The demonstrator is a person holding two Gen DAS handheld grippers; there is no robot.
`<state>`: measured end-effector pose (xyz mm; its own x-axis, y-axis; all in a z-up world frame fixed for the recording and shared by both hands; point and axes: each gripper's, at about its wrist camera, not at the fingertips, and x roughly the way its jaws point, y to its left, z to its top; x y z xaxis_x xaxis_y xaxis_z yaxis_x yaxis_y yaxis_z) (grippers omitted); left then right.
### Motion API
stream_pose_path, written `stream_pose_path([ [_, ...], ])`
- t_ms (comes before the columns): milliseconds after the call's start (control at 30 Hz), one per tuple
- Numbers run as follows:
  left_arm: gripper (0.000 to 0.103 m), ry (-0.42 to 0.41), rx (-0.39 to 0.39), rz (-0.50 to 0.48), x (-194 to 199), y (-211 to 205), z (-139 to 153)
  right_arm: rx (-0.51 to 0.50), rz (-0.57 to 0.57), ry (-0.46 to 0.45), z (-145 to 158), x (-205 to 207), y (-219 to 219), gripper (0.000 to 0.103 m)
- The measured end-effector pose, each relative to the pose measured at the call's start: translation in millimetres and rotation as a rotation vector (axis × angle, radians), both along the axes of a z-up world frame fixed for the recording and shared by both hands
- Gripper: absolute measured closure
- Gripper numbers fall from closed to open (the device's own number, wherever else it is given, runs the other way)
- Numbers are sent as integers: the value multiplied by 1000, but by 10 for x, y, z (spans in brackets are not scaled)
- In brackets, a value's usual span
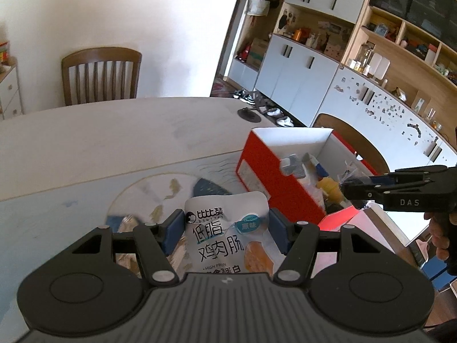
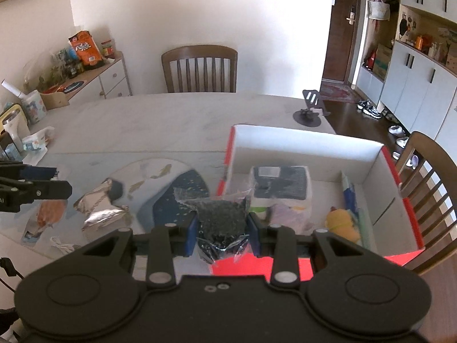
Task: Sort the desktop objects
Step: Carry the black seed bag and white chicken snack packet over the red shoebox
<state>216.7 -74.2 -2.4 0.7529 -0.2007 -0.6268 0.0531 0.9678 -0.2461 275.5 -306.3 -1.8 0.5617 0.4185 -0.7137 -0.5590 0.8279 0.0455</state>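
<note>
Your left tool [image 1: 225, 230] is pinching a white chicken-sausage pouch [image 1: 228, 228] across its width, above the bench [image 1: 114, 131]. It looks light, glossy and slippery, so grip the flat body, not the slick sealed edge. Your right tool [image 2: 222, 230] is pressed onto a clear bag of dark granules [image 2: 221, 220], soft and shifting; it hangs over the near-left corner of the red-and-white cardboard box [image 2: 300, 143]. At nine o'clock in the right view lie crinkled foil wrappers [image 2: 100, 208] on the mat.
</note>
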Motion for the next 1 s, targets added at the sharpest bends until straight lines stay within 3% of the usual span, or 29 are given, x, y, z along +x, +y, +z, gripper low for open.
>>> stream_pose_path([
  [1000, 40, -18, 30, -223, 1114, -1425, 69, -31, -69, -1, -77, 830, -944, 69],
])
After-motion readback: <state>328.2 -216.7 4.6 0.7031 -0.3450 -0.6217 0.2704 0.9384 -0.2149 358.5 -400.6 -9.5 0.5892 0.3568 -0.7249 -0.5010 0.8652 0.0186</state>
